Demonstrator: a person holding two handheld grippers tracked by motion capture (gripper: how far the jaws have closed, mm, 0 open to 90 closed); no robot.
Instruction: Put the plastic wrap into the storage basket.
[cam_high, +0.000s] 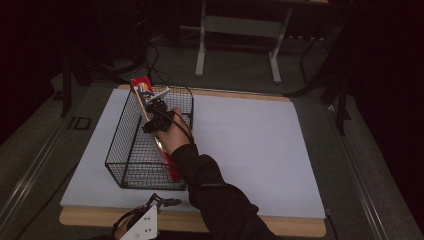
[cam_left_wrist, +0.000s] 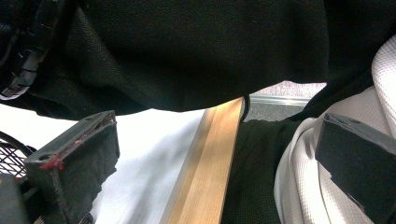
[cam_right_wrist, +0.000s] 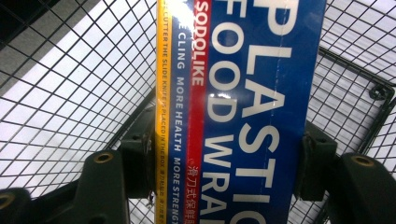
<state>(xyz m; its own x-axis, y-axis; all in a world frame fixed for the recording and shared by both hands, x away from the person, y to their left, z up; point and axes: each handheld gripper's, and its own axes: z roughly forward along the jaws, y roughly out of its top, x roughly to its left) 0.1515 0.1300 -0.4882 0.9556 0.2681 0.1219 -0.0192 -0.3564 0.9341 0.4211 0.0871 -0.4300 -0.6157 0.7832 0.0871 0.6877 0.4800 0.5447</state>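
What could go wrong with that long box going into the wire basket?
1. The plastic wrap box leans tilted, one end above the basket rim, so it might stay propped instead of lying flat once let go.
2. The right gripper is down between the mesh walls, so it could catch on the wires.
3. The basket is light-looking, so a bump might slide it on the table.

one wrap box — one wire basket

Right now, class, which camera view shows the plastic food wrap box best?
The right gripper view: the plastic food wrap box is close enough there to read its lettering, clamped in the right tool. The high view shows it small, slanting in the wire basket. The left gripper view looks at the table edge.
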